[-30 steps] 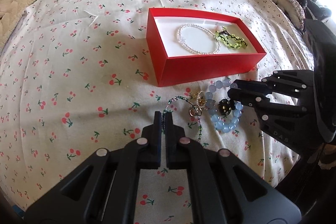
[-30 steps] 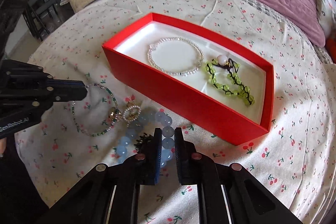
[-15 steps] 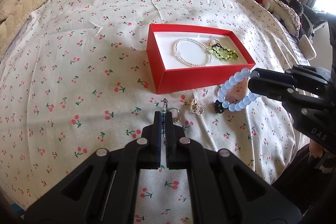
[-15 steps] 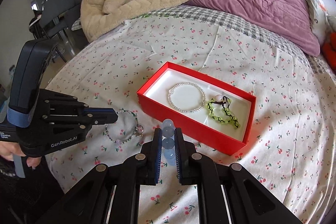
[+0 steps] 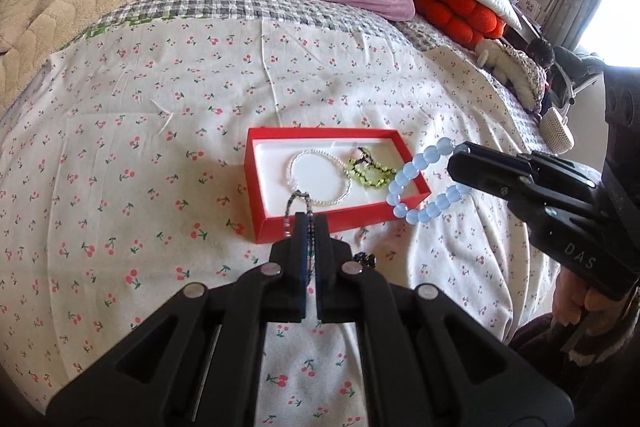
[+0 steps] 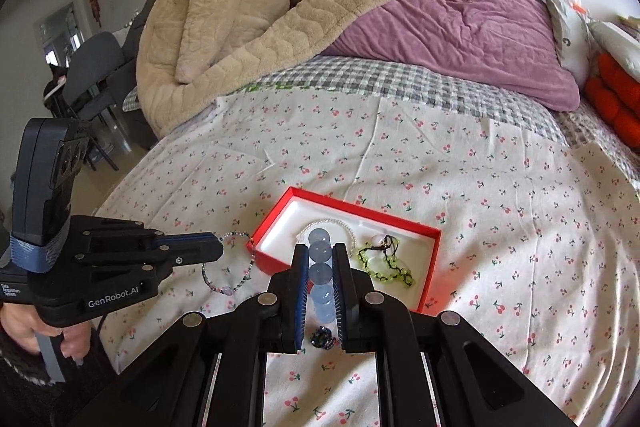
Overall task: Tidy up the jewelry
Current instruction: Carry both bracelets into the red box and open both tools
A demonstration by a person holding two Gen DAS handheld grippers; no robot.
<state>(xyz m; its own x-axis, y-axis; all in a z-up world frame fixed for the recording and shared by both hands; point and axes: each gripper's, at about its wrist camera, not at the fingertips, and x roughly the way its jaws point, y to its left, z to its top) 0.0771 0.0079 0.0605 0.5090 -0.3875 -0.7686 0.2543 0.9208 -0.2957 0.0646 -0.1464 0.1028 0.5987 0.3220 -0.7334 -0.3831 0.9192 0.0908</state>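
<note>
A red box [image 5: 336,223] [image 6: 276,223] with a white lining lies on the cherry-print bedspread; it holds a clear bead bracelet [image 5: 318,179] and a green bead bracelet [image 5: 370,175] [image 6: 386,265]. My left gripper [image 5: 311,223] [image 6: 218,251] is shut on a thin dark seed-bead bracelet [image 5: 298,201] [image 6: 228,267], held above the box's near wall. My right gripper [image 6: 320,253] [image 5: 454,167] is shut on a pale blue bead bracelet [image 5: 416,183] [image 6: 320,271], held in the air at the box's right end. A small dark trinket [image 5: 366,259] [image 6: 322,339] lies on the sheet in front of the box.
A beige blanket [image 6: 248,15] and a purple pillow [image 6: 472,27] lie at the far side of the bed. Orange cushions [image 5: 460,15] and a white pillow sit at the right. A chair [image 6: 92,75] stands beyond the bed's left edge.
Both grippers have risen high above the bed with their bracelets; the box looks smaller and farther. The seed-bead bracelet left the sheet. The blue bracelet hangs by the box's right end.
</note>
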